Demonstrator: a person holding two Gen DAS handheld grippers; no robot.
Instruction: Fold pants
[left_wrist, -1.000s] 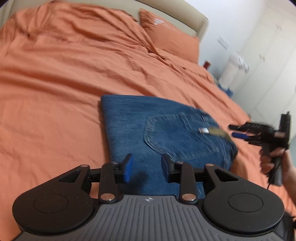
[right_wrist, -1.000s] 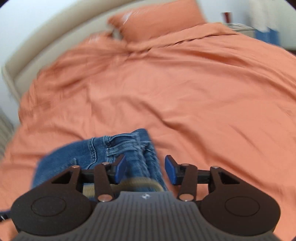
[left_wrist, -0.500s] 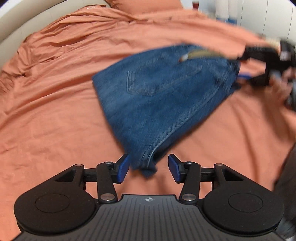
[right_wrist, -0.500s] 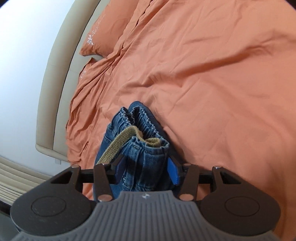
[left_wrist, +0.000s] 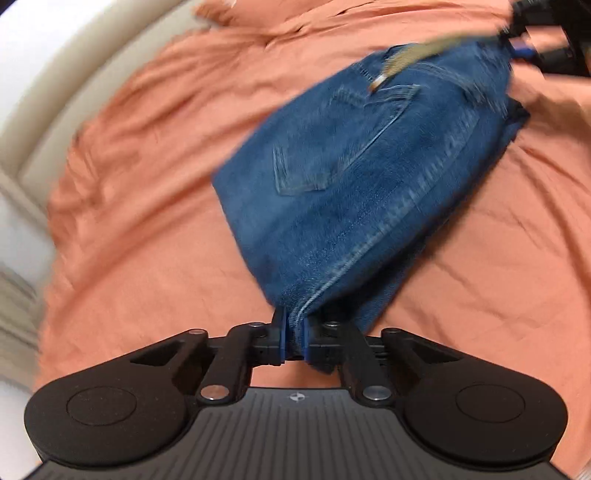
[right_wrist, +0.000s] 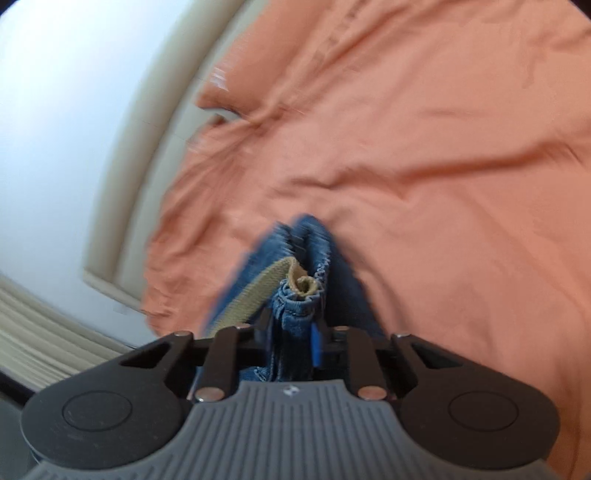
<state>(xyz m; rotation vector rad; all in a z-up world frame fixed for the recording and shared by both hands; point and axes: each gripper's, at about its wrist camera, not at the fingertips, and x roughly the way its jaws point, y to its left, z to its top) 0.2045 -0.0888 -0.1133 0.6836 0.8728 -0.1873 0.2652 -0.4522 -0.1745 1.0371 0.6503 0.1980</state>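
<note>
- My left gripper has its jaws clamped shut on a corner of the folded blue denim pants, right where a stitched seam runs into the blue pads; the cloth is pinched thin between them
- My right gripper has its jaws closing on the bunched waistband end of the same pants; the denim fills the gap and the pads press on it, so I count it as gripped; a tan webbing belt curls out of the waistband just above the jaws
- The relation that matters: the pants stretch between my two grippers, long axis running from the left jaws up and away to the right gripper, which shows dark and blurred at the top right of the left view; the bundle looks partly lifted off the orange bedsheet, though blur keeps me from saying how much of it is clear
- A back pocket faces up toward my left camera, so I judge the pants already folded to a compact packet; each hand holds its own end, neither nearer than the other
- Around it: rumpled sheet on all sides, a beige padded headboard well apart at the left, an orange pillow beyond; nothing lies on the bed in the way of carrying or setting the packet down
- The risk I see is the thick waistband slipping out of the right jaws
</note>
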